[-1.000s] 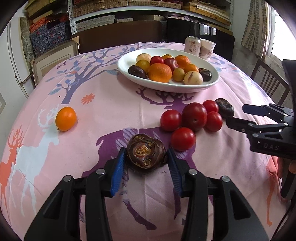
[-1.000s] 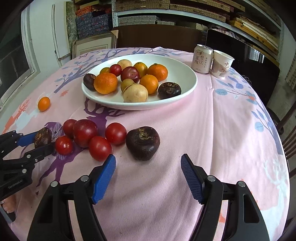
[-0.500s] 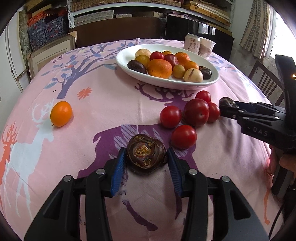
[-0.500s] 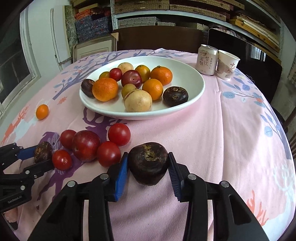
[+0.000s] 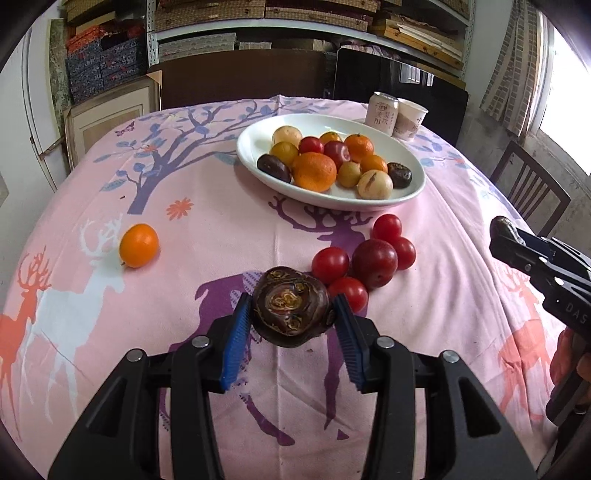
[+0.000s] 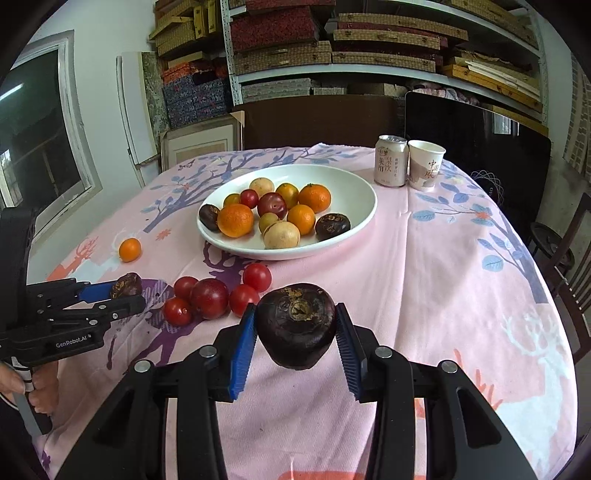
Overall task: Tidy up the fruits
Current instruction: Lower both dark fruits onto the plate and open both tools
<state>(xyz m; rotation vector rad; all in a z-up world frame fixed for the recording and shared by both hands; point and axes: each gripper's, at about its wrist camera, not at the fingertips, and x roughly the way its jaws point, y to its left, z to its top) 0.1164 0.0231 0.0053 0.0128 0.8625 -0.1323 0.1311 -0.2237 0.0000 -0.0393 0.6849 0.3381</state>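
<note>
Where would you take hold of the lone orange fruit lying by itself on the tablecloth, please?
Grip the lone orange fruit across its rounded middle, coming down from above. It sits apart from the red cluster with bare tablecloth all round, so either side is free. It looks slightly oval, so closing across the narrower width should seat it best. Both tongs already hold dark fruits.

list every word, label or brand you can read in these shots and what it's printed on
"GenRobot.AI": white print on the side of the left gripper, right wrist view.
"DAS": raised letters on the right gripper, left wrist view, cut off by the picture's edge.
Drink can: vertical Chinese characters, too small to read surely.
Paper cup: red Chinese characters, too blurred to read.
Shelf boxes: no readable print.
</note>
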